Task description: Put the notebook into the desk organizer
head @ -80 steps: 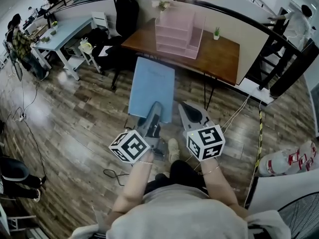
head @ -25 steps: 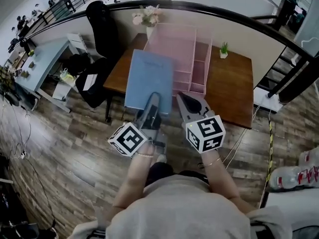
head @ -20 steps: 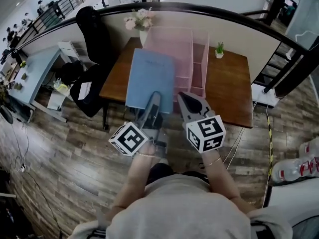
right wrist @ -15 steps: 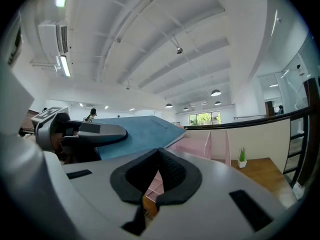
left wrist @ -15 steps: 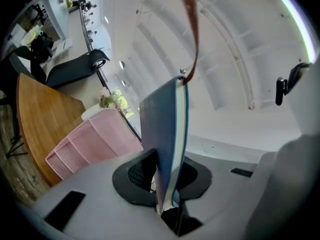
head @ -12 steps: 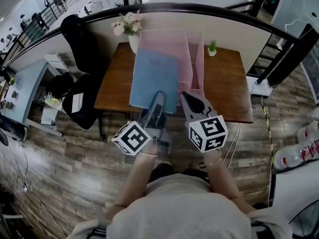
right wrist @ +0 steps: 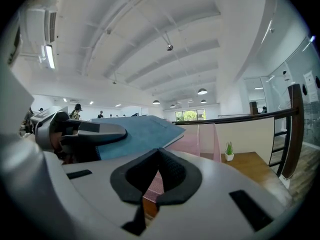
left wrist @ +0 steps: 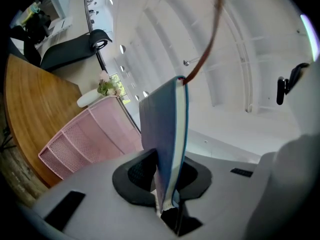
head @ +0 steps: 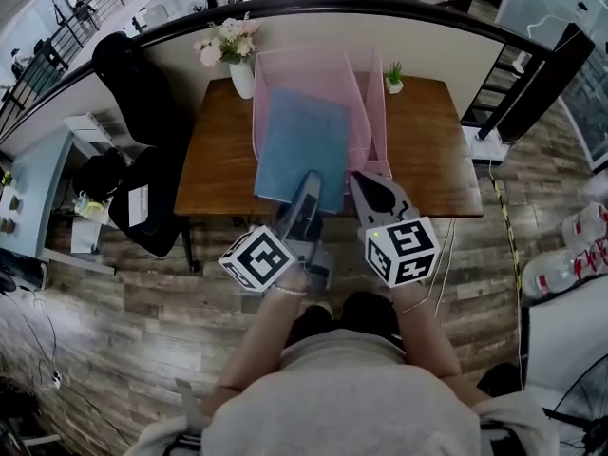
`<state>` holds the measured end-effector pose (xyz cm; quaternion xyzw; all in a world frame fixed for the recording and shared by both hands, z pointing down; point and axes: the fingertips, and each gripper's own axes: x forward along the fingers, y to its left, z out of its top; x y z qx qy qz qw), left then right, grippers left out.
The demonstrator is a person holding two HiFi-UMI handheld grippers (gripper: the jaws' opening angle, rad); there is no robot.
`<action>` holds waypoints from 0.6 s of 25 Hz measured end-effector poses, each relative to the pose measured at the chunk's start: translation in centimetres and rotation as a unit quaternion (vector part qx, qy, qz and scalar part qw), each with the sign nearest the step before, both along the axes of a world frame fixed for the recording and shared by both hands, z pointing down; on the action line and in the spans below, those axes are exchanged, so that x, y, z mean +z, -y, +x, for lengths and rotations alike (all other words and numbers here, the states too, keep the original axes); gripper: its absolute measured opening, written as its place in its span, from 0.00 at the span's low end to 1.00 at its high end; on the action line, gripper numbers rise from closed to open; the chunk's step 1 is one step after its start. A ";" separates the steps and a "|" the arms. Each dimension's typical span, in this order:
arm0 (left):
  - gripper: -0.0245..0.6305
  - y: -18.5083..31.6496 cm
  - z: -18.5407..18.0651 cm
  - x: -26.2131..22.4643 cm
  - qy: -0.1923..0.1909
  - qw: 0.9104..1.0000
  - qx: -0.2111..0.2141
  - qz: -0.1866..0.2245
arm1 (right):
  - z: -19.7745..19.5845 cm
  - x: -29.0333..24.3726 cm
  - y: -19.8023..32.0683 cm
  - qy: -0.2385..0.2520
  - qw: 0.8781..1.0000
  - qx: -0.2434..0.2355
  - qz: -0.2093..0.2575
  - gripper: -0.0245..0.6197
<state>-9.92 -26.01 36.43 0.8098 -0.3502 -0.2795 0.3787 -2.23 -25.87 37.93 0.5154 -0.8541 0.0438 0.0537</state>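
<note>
Flower vase [head: 241, 78] and potted plant [head: 393, 77] flank the pink organizer [head: 376, 112].

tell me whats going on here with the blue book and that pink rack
A person stands in front of a wooden desk with a claw in each hand. The left claw is clamped on the near edge of a blue notebook and holds it out above the pink desk organizer. The notebook does not look to be inside it yet. The right claw is beside it, closed and holding nothing.
</note>
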 end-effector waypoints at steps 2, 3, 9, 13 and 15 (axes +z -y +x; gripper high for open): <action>0.14 0.0 -0.3 0.5 0.004 1.000 -0.002 -0.004 | 0.1 0.4 -0.1 -0.008 1.000 0.001 -0.004 0.05; 0.15 0.0 -0.4 0.8 0.003 1.000 -0.004 -0.008 | 0.2 0.5 -0.2 -0.008 1.000 0.003 -0.005 0.05; 0.15 0.6 -0.1 1.3 -0.015 1.000 -0.014 -0.019 | 0.7 0.4 0.0 -0.005 1.000 0.001 -0.006 0.05; 0.14 0.8 0.5 1.7 -0.021 0.999 -0.017 -0.026 | 0.7 0.6 0.5 -0.012 1.000 -0.016 -0.012 0.05; 0.15 1.2 0.5 1.8 -0.027 0.999 -0.023 -0.029 | 0.7 0.5 1.0 -0.014 1.000 -0.022 -0.012 0.05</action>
